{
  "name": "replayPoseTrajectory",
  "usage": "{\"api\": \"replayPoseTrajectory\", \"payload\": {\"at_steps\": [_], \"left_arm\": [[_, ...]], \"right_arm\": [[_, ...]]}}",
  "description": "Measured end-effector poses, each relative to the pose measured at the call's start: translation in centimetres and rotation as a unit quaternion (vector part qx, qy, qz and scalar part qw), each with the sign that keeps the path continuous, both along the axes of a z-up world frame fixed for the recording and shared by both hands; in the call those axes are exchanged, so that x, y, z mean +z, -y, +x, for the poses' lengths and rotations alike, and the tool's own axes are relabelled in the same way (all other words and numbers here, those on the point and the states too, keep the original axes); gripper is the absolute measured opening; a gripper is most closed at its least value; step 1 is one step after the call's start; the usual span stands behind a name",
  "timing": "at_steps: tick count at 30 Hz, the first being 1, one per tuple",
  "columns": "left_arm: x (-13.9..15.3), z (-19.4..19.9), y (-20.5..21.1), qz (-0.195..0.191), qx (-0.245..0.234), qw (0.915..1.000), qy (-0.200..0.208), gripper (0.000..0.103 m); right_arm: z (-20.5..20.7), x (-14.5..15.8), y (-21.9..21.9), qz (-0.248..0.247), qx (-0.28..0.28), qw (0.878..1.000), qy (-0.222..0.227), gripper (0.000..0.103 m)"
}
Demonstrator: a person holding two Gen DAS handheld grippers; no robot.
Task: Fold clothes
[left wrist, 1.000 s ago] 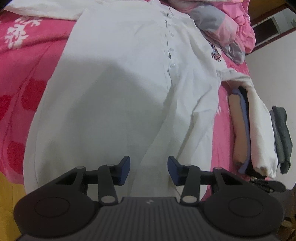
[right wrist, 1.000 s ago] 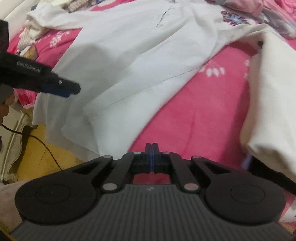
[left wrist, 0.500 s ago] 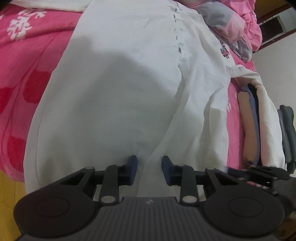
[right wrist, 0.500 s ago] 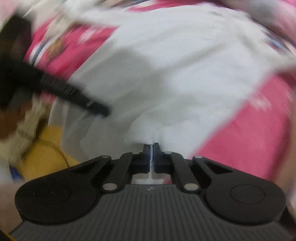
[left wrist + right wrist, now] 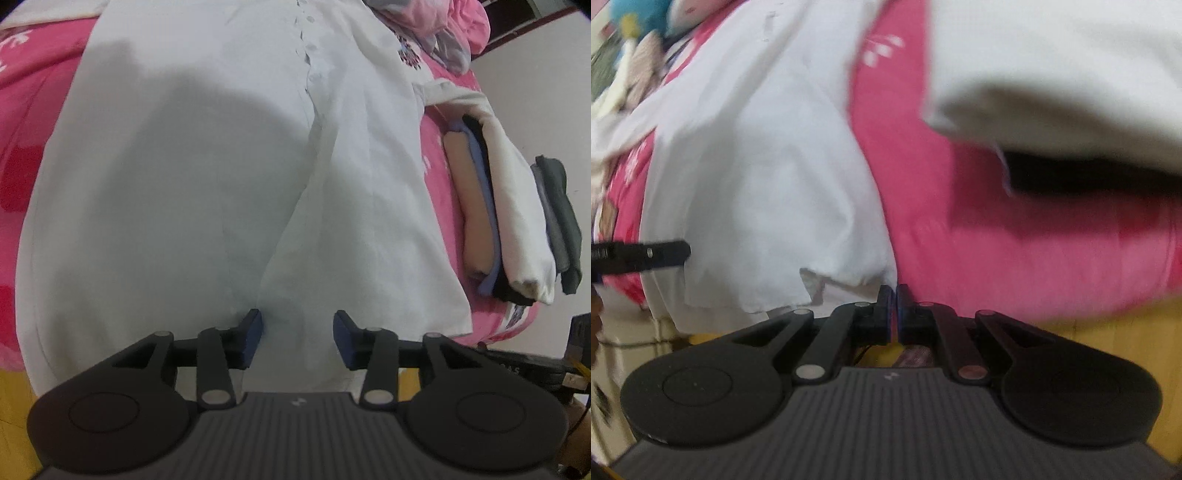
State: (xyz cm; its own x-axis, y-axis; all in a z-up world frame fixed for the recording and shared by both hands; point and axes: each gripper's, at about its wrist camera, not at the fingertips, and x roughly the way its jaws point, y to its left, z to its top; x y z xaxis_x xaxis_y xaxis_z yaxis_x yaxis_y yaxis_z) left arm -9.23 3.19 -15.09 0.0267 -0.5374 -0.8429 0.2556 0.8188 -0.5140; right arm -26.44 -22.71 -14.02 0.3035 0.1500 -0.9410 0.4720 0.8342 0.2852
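A white button-front shirt point(image 5: 207, 177) lies spread on the pink bed, its hem hanging over the near edge. My left gripper point(image 5: 297, 334) is open, its blue pads straddling the hem at the front opening. In the right wrist view the same shirt point(image 5: 757, 177) fills the left half, blurred. My right gripper point(image 5: 896, 308) is shut, pads together right at the shirt's lower right corner; whether cloth is pinched between them is not clear. The left gripper's fingertip point(image 5: 665, 253) shows at the left edge.
A stack of folded clothes point(image 5: 495, 206) sits on the bed right of the shirt, its cream top layer point(image 5: 1052, 74) looming close in the right wrist view. Pink bedding point(image 5: 997, 240) with white flowers covers the bed. Yellow floor lies below the bed edge.
The left gripper has moved in over the hem and its jaws stand wider than half a second ago. The right gripper has swung right and down to the shirt's corner, still shut.
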Motion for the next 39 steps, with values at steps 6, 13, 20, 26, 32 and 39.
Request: {"api": "replayPoseTrajectory", "payload": {"at_steps": [6,13,20,26,32,39], "left_arm": [[-0.2,0.1,0.1,0.005,0.006,0.9999,-0.007,0.037],[-0.4,0.5,-0.1,0.004,0.021,0.9995,-0.024,0.019],[-0.3,0.3,0.0,-0.011,0.039,0.9985,-0.036,0.0],[0.7,-1.1,1.2,-0.018,0.013,0.9991,-0.037,0.002],[-0.6,-1.6,1.4,-0.002,0.004,0.9992,-0.04,0.028],[-1.2,-1.4,0.6,-0.026,0.021,0.9976,-0.061,0.039]], "right_arm": [[-2.3,1.9,-0.5,-0.023,0.01,1.0,0.018,0.005],[0.4,3.2,-4.7,-0.136,0.197,0.969,0.066,0.03],[2.2,0.8,-5.3,-0.199,0.333,0.921,0.03,0.025],[1.5,1.4,-2.7,-0.176,0.263,0.948,-0.023,0.005],[-0.1,3.8,-2.0,-0.139,0.24,0.96,-0.025,0.007],[2.5,3.8,-6.6,-0.231,0.441,0.866,0.039,0.027]]}}
